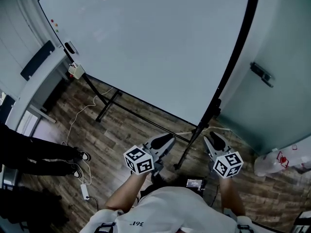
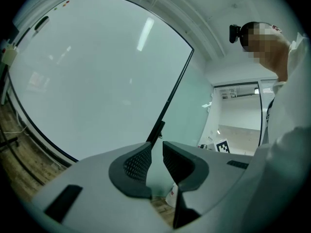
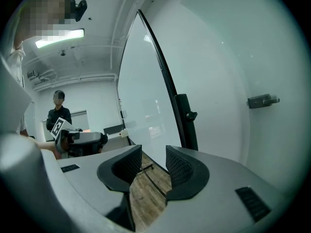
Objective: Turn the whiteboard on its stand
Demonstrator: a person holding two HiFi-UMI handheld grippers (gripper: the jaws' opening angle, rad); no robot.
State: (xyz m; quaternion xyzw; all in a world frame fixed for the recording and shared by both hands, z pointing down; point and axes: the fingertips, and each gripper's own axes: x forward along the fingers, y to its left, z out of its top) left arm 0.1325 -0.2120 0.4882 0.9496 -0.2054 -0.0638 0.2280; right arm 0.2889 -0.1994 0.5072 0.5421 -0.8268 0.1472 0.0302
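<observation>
Head view, read from left to right, with both gripper views.

At the far left a pale surface (image 1: 41, 79) stands by the wall, and a bystander's legs (image 1: 48, 157) show on the wooden floor (image 1: 116, 130).

The left tool (image 1: 165, 141) is held low in front of us. In its own view its jaws (image 2: 155, 153) stand slightly spread, with a narrow gap and nothing between them. Only the board's dark edge shows beyond.

The whiteboard (image 1: 155, 42) fills the middle of the scene. It is mounted on its black stand (image 1: 194, 137), whose base bar runs across the floor beneath it. The blank white face (image 2: 97, 81) is turned toward us. The right-hand frame edge and its upright post are the parts nearest both tools.

The right tool (image 1: 216, 141) is held just right of that post. Its jaws (image 3: 154, 158) are spread and empty, with floorboards visible through the gap. In this view the board (image 3: 143, 96) appears almost edge-on, and the post carries a clamping knob (image 3: 191, 115). A glass wall with a handle (image 1: 261, 74) closes the scene on the right.

Progress: neither tool touches the frame, the post or the stand, so we judge that no turning is in hand at this moment. We cannot tell from these pictures whether the board already stands as wanted. If the turn is still to come, what is left is to take hold of the near edge or post and swing the board round on its stand.
</observation>
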